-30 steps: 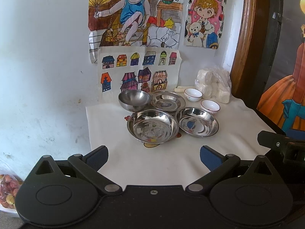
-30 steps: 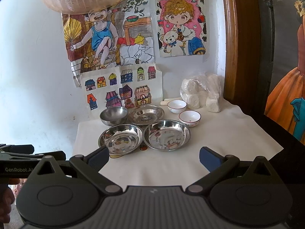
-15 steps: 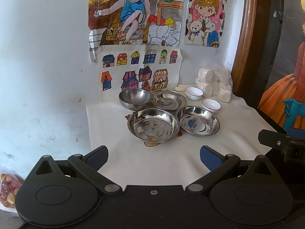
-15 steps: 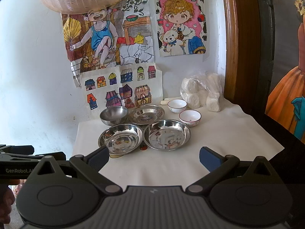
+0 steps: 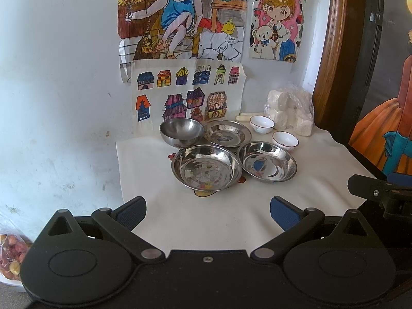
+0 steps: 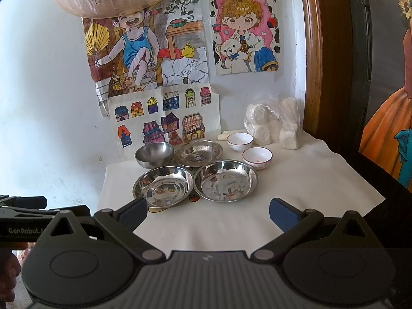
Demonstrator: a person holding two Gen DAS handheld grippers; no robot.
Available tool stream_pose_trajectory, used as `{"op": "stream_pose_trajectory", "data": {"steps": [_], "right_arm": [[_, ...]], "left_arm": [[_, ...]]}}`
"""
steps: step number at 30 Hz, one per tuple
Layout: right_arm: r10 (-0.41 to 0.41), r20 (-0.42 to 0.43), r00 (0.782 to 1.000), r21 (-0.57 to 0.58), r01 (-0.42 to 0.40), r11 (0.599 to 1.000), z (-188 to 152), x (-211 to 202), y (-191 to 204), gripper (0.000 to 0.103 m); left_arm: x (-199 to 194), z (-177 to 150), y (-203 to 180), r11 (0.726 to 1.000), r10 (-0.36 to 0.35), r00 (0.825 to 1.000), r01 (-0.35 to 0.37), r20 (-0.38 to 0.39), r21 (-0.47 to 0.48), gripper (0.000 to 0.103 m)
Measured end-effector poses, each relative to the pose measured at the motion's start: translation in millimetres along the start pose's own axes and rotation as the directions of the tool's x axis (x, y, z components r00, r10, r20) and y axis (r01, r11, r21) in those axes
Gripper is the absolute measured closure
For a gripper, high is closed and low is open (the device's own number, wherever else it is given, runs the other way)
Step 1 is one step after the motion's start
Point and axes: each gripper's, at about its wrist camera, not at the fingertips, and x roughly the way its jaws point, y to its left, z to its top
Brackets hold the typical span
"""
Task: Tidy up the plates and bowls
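While our left gripper [image 5: 207,212] hangs with its blue-padded fingers [image 5: 131,212] spread wide and empty, our right gripper [image 6: 207,213] does the same, both short of the dishes. Beyond them lies the counter's white cloth [image 5: 322,177]. Nearest sit two shallow round stainless-steel plates side by side: the left steel plate [image 5: 206,171] and the right steel plate [image 5: 266,164], their rims almost touching. Behind them a deep round steel bowl [image 5: 181,131] stands just beside a third flat steel plate [image 5: 227,136]. To the right, two small white red-rimmed ceramic bowls [image 5: 285,141] stand apart from each other, near a clear plastic bag of white lumps [image 5: 289,113]. Coloured children's drawings [image 5: 180,18] hang on the wall behind.
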Motion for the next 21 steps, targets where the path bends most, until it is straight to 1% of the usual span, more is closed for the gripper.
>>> {"op": "stream_pose_trajectory", "data": {"steps": [12,21], "right_arm": [[0.007,-0.012,1.0,0.009,-0.007,1.0,-3,9,-6,0.0],[0.02,-0.03,0.999,0.022,-0.019,1.0,0,20,-13,0.0]], "left_arm": [[5,-3,-4,1.0,0.007,1.0,-0.007,-0.014,0.005,0.001],[13,6,-10,1.0,0.021,0.999,-0.021,-0.041,0.008,0.001]]}}
